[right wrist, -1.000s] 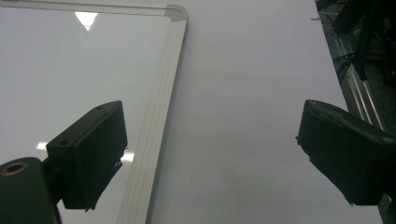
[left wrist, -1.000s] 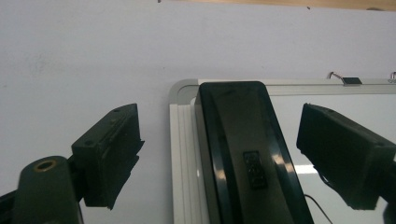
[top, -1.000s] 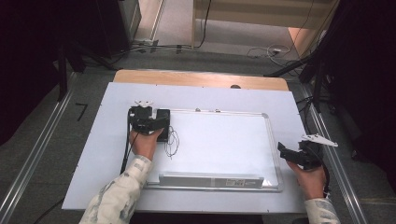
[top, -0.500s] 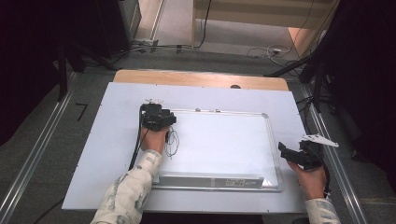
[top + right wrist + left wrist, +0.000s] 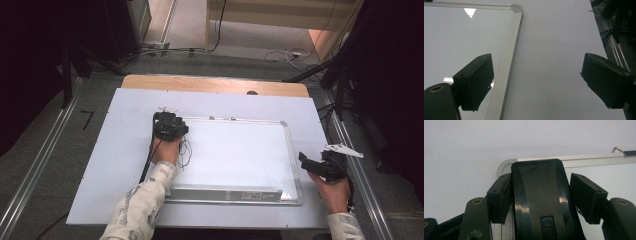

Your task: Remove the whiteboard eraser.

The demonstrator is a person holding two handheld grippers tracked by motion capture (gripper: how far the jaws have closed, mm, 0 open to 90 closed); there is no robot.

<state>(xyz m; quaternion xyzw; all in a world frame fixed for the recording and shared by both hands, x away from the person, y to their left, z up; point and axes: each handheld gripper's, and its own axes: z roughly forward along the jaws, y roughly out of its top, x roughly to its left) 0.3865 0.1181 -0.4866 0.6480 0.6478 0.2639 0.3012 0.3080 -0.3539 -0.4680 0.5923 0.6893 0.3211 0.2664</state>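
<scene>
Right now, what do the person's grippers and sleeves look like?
Both grippers are black. The left gripper trails a thin dark cable; its blocky jaw pads sit on arms with brass-coloured pivot holes. The right gripper carries a pale grey three-cornered plate on top. Each forearm wears a light sleeve with a faint greyish pattern.

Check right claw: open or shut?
Open. The right claw has its jaws spread wide over the bare table, nothing between them.

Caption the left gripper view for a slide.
Left gripper gripping a black eraser at the whiteboard's corner.
</scene>
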